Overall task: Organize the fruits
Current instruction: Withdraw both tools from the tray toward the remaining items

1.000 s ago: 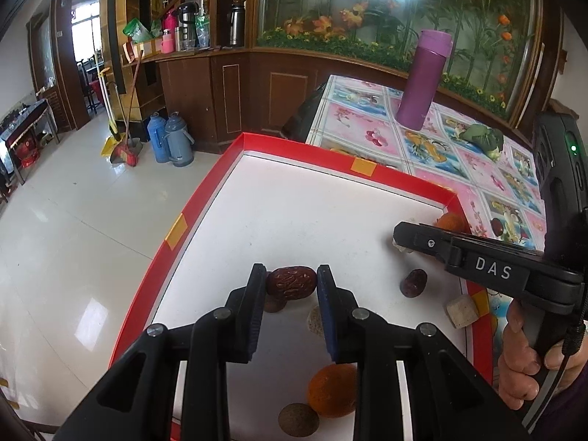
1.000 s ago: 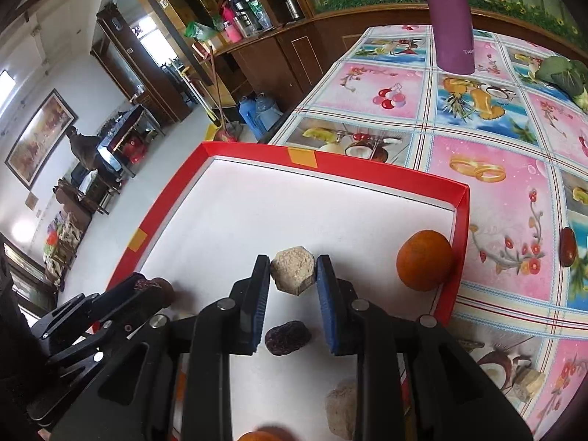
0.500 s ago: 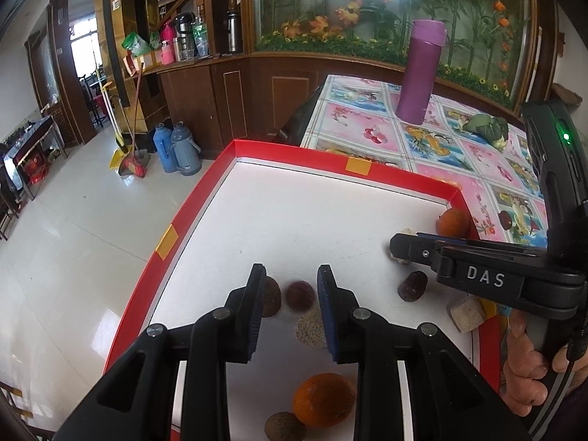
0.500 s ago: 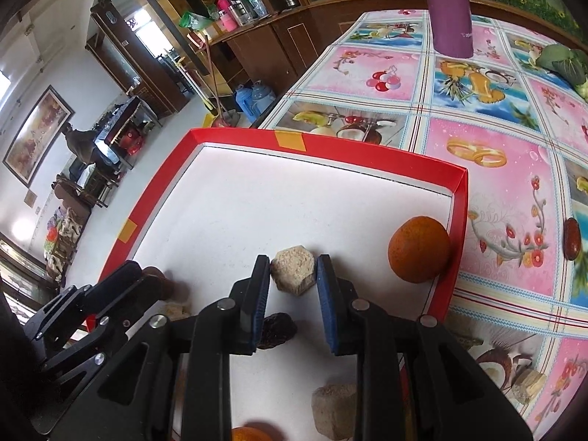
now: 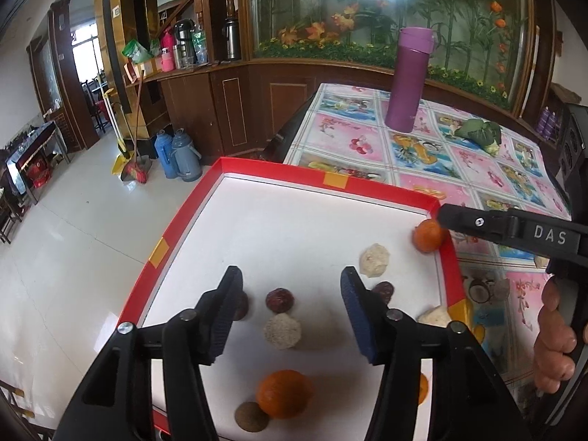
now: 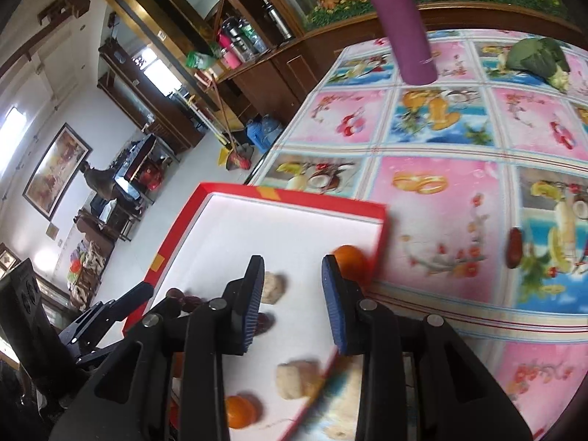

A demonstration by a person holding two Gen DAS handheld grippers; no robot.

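Fruits in red-rimmed tray (image 5: 176, 226) — red date (image 5: 279, 299) and beige ball (image 5: 282, 330) between wide-spread left gripper (image 5: 290, 307) jaws; right gripper (image 6: 292, 303) — jaws wide, empty.

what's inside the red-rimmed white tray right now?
In the red-rimmed white tray: oranges, dark red dates, beige lumps, a brown ball. The left gripper's fingers hide part of the floor.

bright daylight enters from windows at upper left of both frames, glaring off the tiled floor (image 5: 73, 257). soft shadows sit under the fruit. the right wrist view is motion-blurred at the bottom; fisheye bending darkens all corners.
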